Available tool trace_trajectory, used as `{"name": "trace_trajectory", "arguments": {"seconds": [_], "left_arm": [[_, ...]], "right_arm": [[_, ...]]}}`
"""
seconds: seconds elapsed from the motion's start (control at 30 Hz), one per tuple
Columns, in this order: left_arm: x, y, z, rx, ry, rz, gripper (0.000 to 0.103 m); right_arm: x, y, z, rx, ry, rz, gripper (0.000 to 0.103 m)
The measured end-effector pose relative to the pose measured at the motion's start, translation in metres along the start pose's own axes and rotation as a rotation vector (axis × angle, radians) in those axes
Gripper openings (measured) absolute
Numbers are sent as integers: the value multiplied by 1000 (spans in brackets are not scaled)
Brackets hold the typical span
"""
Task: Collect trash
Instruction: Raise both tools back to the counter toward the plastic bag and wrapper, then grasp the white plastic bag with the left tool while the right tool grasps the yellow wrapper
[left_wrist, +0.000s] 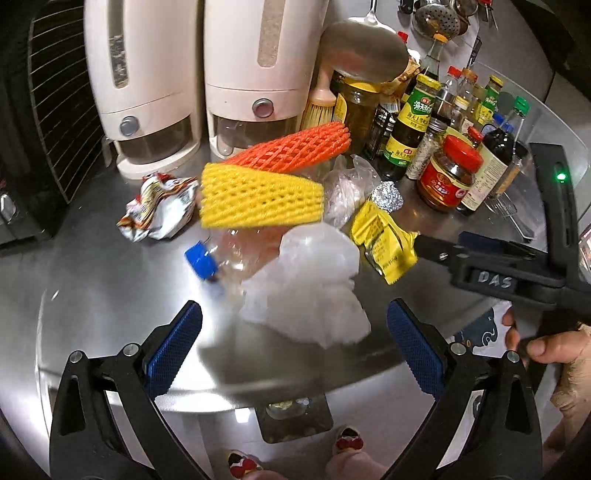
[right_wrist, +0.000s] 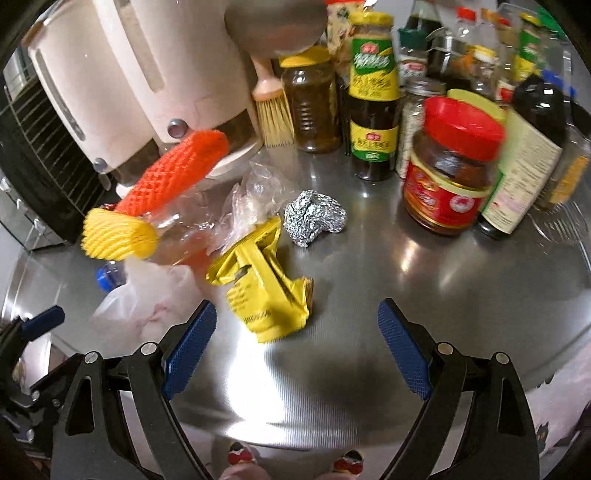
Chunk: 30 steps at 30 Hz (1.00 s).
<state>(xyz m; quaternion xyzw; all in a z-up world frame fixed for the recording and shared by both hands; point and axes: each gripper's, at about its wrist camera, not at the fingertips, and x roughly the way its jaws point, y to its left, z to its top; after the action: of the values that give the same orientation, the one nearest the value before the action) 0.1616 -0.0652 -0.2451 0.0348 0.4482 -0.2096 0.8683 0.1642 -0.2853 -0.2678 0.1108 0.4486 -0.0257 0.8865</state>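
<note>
Both hand-held grippers empty, jaws wide apart: left hand-held gripper (left_wrist: 293, 343) above the white plastic bag (left_wrist: 306, 284), right hand-held gripper (right_wrist: 297, 339) above the steel counter (right_wrist: 369, 280). Yellow wrapper (right_wrist: 266, 288) lay just beside the bag; foil ball (right_wrist: 314, 218) beyond the wrapper.

The left gripper (left_wrist: 293, 350) points steeply downward with its jaws spread wide and nothing between the blue pads (left_wrist: 173, 347). The right gripper (right_wrist: 295, 341) tilts down the same way, its jaws equally wide and empty. In the left wrist view the right gripper's black body reaches in from the right side of the left tongs, and a bare hand (left_wrist: 554, 354) grips its handle just beside the left gripper's right finger.
</note>
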Motion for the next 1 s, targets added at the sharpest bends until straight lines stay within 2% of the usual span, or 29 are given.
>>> {"name": "trace_trajectory", "arguments": {"seconds": [0.13, 0.3, 0.4, 0.47, 0.5, 0.57, 0.6, 0.73, 0.87, 1.0], "left_arm": [[16, -2, 8, 9, 18, -7, 93], [34, -3, 11, 19, 49, -18, 83], [42, -2, 10, 13, 69, -36, 73], [49, -1, 9, 7, 92, -61, 61], [50, -1, 8, 6, 99, -69, 59], [55, -1, 6, 5, 117, -87, 54], [56, -2, 6, 6, 123, -91, 52], [59, -5, 3, 11, 147, -115, 34], [57, -9, -1, 17, 154, -116, 19], [50, -9, -7, 20, 155, -118, 13]], "right_arm": [[21, 3, 8, -19, 22, 17, 84], [35, 8, 13, -27, 39, 36, 81], [40, 9, 13, -26, 53, 44, 78], [44, 10, 12, -27, 69, 51, 73], [47, 11, 11, -28, 77, 54, 71], [50, 11, 9, -29, 97, 60, 60], [51, 12, 8, -32, 104, 59, 59], [49, 14, 6, -55, 109, 57, 42], [45, 12, 2, -43, 113, 68, 37], [32, 11, -3, -47, 102, 66, 35]]}}
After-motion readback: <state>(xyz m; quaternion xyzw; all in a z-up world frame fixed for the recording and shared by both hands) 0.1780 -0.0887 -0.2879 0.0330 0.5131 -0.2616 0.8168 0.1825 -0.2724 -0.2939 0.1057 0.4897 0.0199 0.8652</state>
